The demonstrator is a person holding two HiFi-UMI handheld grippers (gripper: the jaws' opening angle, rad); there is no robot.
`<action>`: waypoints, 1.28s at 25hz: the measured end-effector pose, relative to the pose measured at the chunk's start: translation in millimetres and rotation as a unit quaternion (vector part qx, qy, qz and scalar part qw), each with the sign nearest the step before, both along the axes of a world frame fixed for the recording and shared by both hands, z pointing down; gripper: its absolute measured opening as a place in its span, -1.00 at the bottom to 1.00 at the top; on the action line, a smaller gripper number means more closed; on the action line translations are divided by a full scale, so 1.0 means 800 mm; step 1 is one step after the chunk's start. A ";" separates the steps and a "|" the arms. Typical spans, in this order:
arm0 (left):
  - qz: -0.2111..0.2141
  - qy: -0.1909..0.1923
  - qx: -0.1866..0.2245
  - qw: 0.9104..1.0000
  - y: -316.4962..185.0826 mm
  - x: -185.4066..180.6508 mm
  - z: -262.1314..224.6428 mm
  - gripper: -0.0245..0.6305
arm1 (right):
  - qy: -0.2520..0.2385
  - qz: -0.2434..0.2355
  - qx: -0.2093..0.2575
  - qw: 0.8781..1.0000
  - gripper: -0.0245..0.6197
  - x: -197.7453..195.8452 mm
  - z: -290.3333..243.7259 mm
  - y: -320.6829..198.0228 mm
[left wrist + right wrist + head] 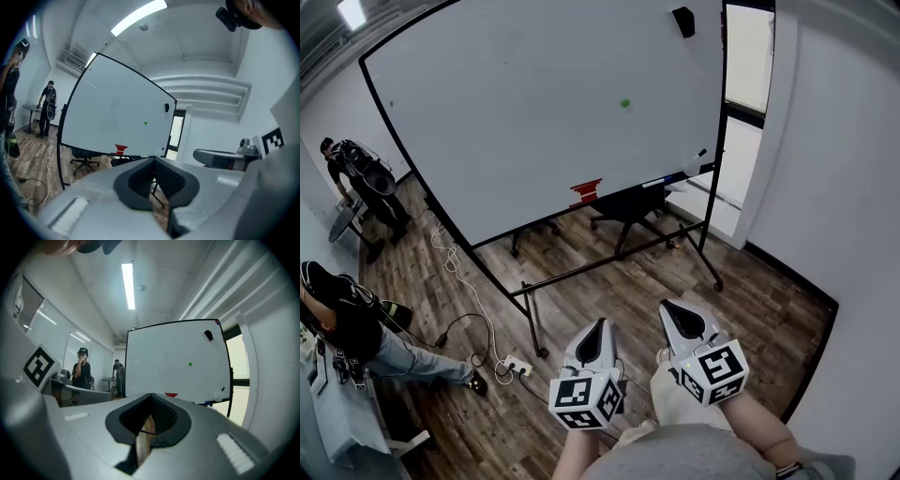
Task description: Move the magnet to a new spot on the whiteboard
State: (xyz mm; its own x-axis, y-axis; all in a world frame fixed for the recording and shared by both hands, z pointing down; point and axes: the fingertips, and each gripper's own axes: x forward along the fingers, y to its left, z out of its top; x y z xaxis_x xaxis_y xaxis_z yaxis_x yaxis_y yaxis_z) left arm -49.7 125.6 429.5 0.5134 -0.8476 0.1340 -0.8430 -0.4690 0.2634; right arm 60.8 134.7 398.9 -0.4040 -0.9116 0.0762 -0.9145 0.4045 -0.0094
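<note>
Green and tiny, the magnet [625, 103] sticks to the whiteboard [506, 122], right of its centre. Your left tongs [599, 325] and right tongs [668, 307] are both closed on nothing, well short of the whiteboard. Reach it with the 2 still closed and you could knock the magnet off. An off-centre pinch may let it slip.

Magnet [625, 103] on whiteboard [516, 112], chair [628, 208] behind it, cable [455, 267] at left

Floor [741, 300] lay open before whiteboard [516, 122]; stand legs [600, 265], chair [630, 204] beneath, cables [453, 262] left blocked low approach.
</note>
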 end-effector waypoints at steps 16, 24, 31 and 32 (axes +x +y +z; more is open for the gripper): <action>-0.019 -0.009 -0.002 1.000 -0.138 0.034 0.013 -0.92 | -0.003 -0.009 0.010 1.000 -0.93 0.047 0.005 -0.146; -0.031 -0.013 0.003 0.999 -0.229 0.054 0.001 -0.92 | 0.007 -0.023 0.018 1.000 -0.93 0.066 -0.007 -0.242; -0.042 -0.016 0.006 0.999 -0.311 0.073 -0.014 -0.92 | 0.005 -0.027 0.020 0.999 -0.93 0.091 -0.018 -0.327; -0.044 -0.016 0.008 0.999 -0.321 0.076 -0.015 -0.92 | 0.006 -0.028 0.021 0.999 -0.93 0.094 -0.019 -0.338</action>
State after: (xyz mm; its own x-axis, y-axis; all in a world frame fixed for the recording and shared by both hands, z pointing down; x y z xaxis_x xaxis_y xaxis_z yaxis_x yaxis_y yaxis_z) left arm 10.7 -131.5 417.3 0.4330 -0.8911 0.1359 -0.8888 -0.3969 0.2293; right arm 136.1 -135.7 383.6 -0.4530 -0.8904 0.0437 -0.8907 0.4541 0.0194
